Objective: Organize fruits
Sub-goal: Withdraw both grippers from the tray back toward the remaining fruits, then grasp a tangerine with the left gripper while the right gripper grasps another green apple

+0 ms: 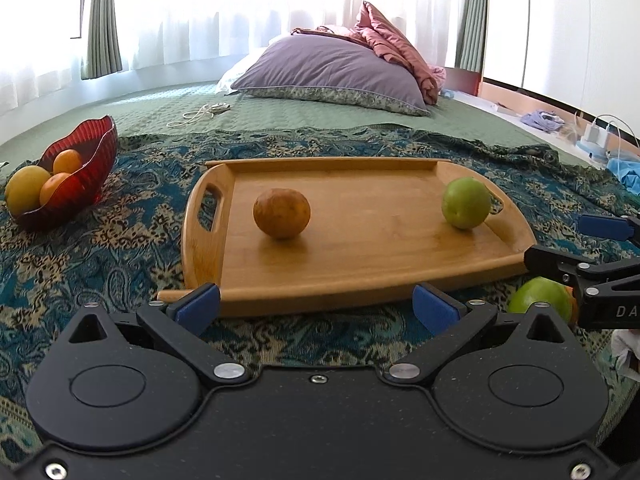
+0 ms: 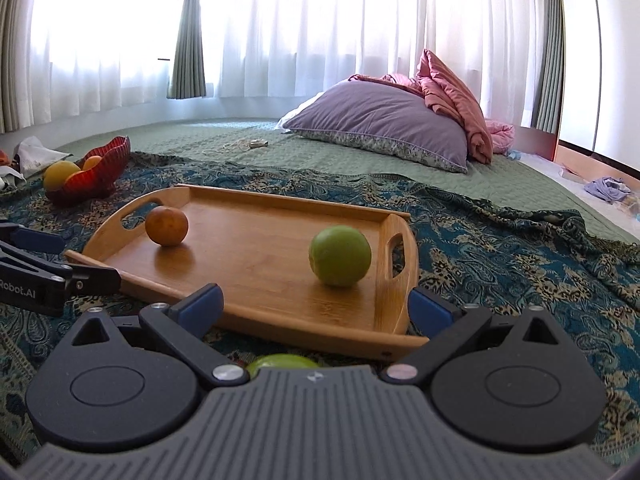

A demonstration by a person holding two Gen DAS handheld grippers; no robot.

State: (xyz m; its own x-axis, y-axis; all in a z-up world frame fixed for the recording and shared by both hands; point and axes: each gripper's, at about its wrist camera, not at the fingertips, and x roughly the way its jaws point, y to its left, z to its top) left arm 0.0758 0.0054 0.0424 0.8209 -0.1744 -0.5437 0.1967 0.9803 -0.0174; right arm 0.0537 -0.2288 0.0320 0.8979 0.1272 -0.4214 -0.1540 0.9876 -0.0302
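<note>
While both grippers are held low over the patterned teal cloth [image 1: 100, 248], the left gripper [image 1: 316, 308] is seen with its blue-padded fingers spread wide, nothing between them, its tips just short of the near rim of the wooden tray [image 1: 360, 292]. The right gripper [image 2: 316, 308] is likewise spread wide and empty; its tips sit at the tray's near corner, and a green fruit [image 2: 282, 361] lies on the cloth directly beneath its body, mostly hidden in the right wrist view and partly covered by the gripper's black fingers in the left wrist view. On the tray, two fruits are recorded well apart: an orange-brown fruit [image 1: 282, 213] with dull, mottled skin near the left handle slot, and a smooth green round fruit [image 1: 466, 203] near the right handle slot; neither is touched. No obstruction is noted between either gripper and the tray. Farther left, a red ribbed glass bowl [image 1: 94, 168] is noted on the cloth, holding two oranges [image 1: 67, 161] and a yellow fruit [image 1: 26, 189] at its near lip. Beyond, a green quilted bedspread [image 1: 280, 116], a white cable [image 1: 200, 112], a purple pillow [image 1: 332, 68], a crumpled pink blanket [image 1: 392, 44] and bright white curtains [image 2: 320, 20] are observed.
</note>
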